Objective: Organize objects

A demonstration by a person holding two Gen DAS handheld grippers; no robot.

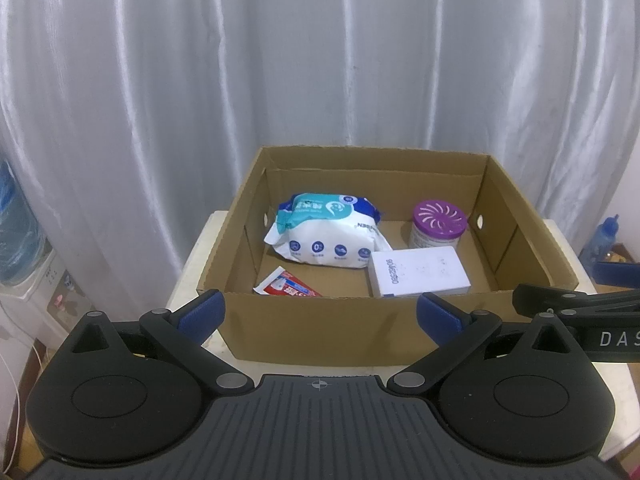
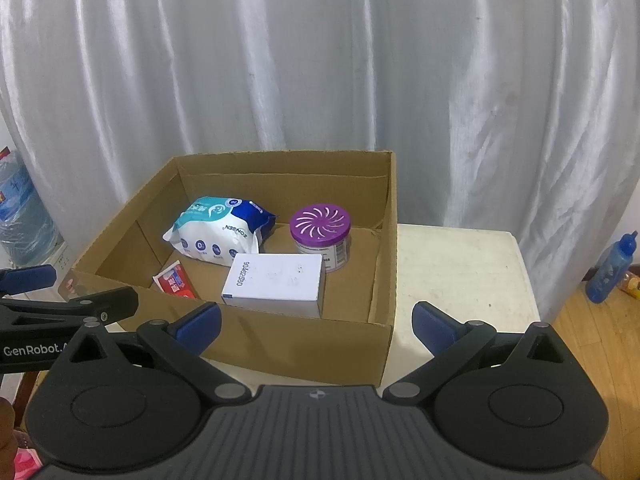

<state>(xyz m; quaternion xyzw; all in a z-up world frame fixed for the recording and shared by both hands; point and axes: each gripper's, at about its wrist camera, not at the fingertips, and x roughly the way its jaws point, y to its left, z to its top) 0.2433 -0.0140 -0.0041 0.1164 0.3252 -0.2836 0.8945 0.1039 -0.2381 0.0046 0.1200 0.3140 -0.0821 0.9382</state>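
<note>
An open cardboard box (image 1: pixel 360 320) (image 2: pixel 384 240) stands on a white table (image 2: pixel 460 272). Inside lie a white and blue wipes pack (image 1: pixel 326 236) (image 2: pixel 218 232), a purple-lidded jar (image 1: pixel 438 224) (image 2: pixel 322 236), a white box (image 1: pixel 418 272) (image 2: pixel 276 284) and a red sachet (image 1: pixel 286 286) (image 2: pixel 174 280). My left gripper (image 1: pixel 320 312) is open and empty, in front of the box's near wall. My right gripper (image 2: pixel 316 324) is open and empty, in front of the box's near right corner.
A white curtain (image 1: pixel 320 60) hangs behind the table. A water dispenser bottle (image 1: pixel 16 236) (image 2: pixel 20 216) stands at the left. A blue bottle (image 2: pixel 610 268) (image 1: pixel 602 240) stands on the wooden floor at the right.
</note>
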